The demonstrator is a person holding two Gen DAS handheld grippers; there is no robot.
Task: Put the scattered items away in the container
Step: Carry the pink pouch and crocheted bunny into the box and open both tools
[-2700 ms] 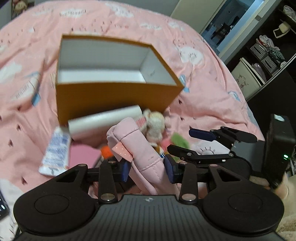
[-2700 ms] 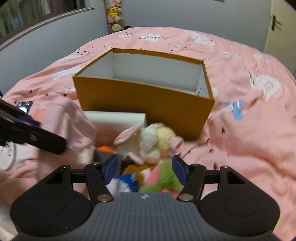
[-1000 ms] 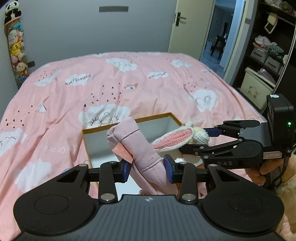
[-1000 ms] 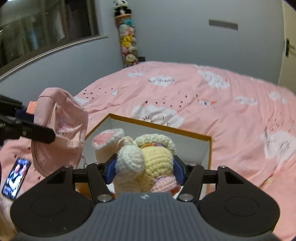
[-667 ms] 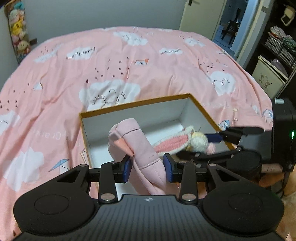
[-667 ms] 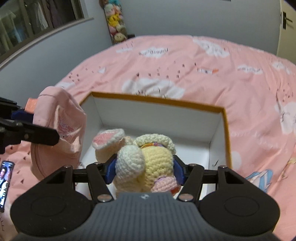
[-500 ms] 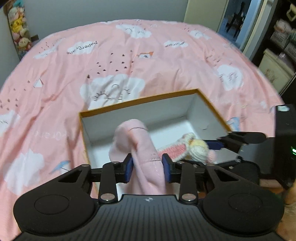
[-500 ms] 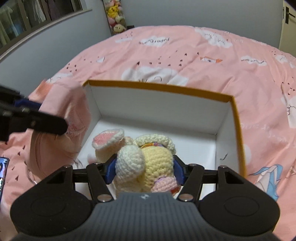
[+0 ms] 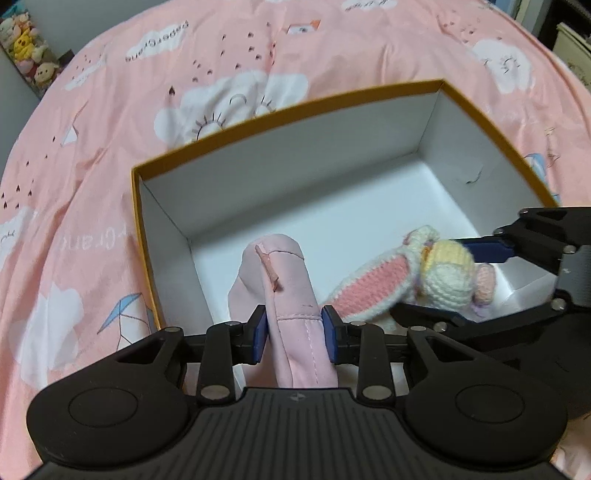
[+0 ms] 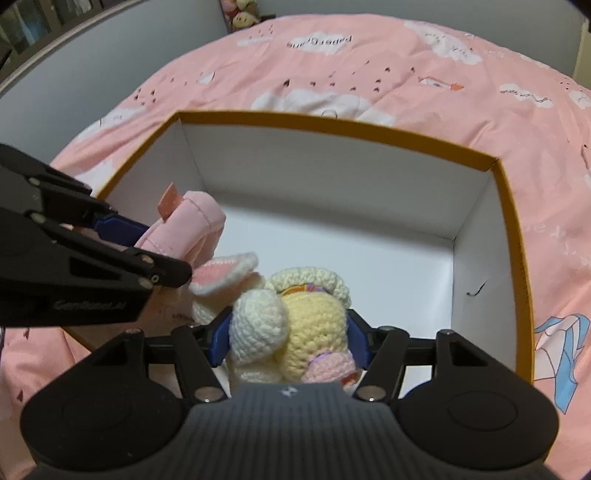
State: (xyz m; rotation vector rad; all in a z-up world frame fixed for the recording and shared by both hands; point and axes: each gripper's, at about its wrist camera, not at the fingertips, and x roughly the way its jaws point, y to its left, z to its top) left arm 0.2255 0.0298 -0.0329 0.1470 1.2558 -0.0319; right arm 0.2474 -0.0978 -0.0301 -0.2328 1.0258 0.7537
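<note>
Pink bedspread with white clouds and small dark marks fills both views. Grey wall behind — stuffed toys stacked against it. Dark ledge at upper left, possibly a window sill. Dim indoor light.

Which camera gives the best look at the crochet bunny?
The right wrist view: the bunny fills its centre, sharp, between the right gripper pads. The left wrist view shows it small, blurred, from the side.

A bedroom: pink cloud-print bedspread, plush toys hanging.
</note>
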